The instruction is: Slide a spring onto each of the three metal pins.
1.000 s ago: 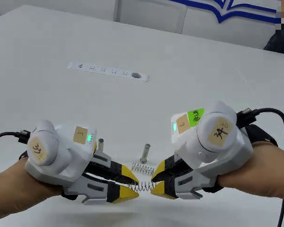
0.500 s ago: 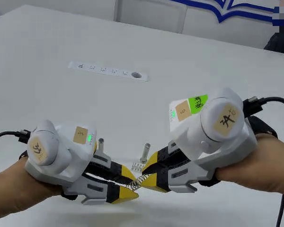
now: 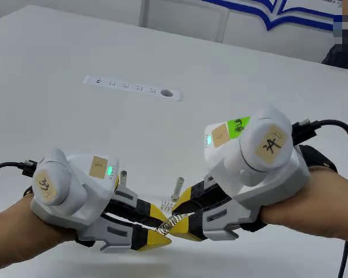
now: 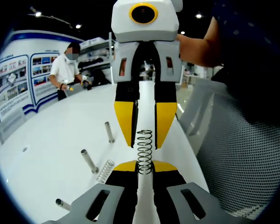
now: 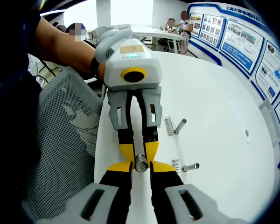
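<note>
Your left tongs (image 4: 145, 168) are clamped on one end of the spring (image 4: 144, 147), which hangs clear of the tabletop (image 3: 58, 121). Your right tongs (image 5: 140, 169) look pinched on its other end. Two grips on one soft coil will bend it, so I'd release one side and leave the free end's bore open. Then line it up over a pin top and lower it straight. The nearest pin (image 3: 177, 188) stands bare just beyond the tips, with a loose spring (image 3: 167, 205) lying at its foot; knock neither. A second pin (image 3: 123, 176), also bare, stands further left, close past the left tongs' casing. Far off lies a power strip (image 3: 132, 88), well out of the way.
</note>
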A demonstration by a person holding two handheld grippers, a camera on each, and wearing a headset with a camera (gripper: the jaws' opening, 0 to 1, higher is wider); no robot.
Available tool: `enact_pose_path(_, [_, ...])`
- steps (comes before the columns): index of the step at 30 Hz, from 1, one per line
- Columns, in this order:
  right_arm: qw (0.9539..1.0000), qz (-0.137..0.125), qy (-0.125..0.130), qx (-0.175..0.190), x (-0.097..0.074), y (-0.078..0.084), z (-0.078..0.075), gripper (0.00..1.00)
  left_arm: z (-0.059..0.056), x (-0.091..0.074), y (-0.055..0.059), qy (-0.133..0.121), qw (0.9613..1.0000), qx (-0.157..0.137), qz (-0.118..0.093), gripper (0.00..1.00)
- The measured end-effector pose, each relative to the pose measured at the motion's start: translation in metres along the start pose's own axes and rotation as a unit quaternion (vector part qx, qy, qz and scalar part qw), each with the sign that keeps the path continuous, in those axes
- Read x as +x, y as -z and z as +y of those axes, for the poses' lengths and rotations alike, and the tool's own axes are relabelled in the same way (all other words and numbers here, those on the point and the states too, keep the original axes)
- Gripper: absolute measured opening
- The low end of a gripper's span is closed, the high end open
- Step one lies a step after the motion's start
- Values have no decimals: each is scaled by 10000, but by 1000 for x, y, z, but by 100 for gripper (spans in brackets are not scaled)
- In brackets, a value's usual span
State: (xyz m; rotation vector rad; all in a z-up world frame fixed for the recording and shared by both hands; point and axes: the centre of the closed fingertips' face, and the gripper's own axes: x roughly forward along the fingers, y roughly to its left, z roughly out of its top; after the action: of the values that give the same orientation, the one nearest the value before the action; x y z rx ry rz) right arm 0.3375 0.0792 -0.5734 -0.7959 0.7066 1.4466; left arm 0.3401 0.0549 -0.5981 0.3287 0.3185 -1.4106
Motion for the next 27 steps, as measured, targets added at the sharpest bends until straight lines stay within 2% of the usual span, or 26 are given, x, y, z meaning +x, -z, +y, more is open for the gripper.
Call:
enact_pose_path(4, [10000, 22, 6, -41, 1, 0, 0, 13, 0, 0, -5, -15, 10000, -9, -89, 11])
enact_pose_path(10, [10000, 18, 25, -3, 0, 1, -1, 12, 1, -1, -5, -44, 9999, -10, -117, 11])
enact_pose_path(16, [10000, 72, 53, -8, -3, 2, -3, 12, 3, 0, -4, -47, 9999, -112, -61, 14])
enact_pose_path(20, [9998, 135, 119, 32, -10, 7, -9, 12, 6, -7, 0, -124, 9998, -176, -33, 20])
enact_pose_path(27, [9992, 311, 210, 113, -21, 20, -19, 12, 11, -25, 5, -372, 9987, -328, -94, 23])
